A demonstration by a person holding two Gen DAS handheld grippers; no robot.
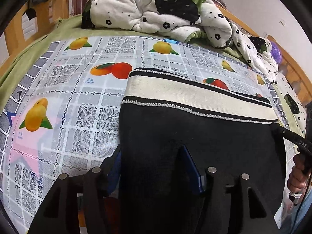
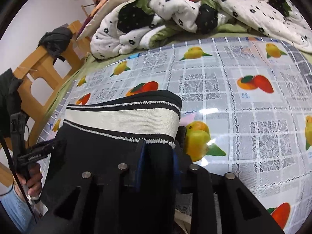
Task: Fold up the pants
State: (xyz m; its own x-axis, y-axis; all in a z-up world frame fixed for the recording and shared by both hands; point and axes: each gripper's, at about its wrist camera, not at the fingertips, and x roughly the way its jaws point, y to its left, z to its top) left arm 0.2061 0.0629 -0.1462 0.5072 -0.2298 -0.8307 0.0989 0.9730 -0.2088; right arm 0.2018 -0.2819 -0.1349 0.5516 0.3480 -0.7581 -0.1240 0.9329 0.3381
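Note:
Black pants (image 1: 195, 132) with a cream waistband (image 1: 175, 95) lie on the fruit-print tablecloth (image 1: 68, 101). My left gripper (image 1: 152, 161) is shut on the black cloth at the pants' left edge, well below the waistband. The right gripper shows at the far right of this view (image 1: 292, 136), at the waistband's end. In the right wrist view the pants (image 2: 109, 156) fill the lower left. My right gripper (image 2: 158, 150) is shut on the cloth at the right end of the waistband (image 2: 124, 120). The left gripper (image 2: 44, 150) is at the pants' left side.
A white quilt (image 1: 156, 13) with black flowers and strawberries is heaped at the back of the bed, also in the right wrist view (image 2: 175, 13). A wooden bed rail (image 2: 42, 72) with dark clothes on it stands to the left. Green sheet (image 1: 29, 58) borders the tablecloth.

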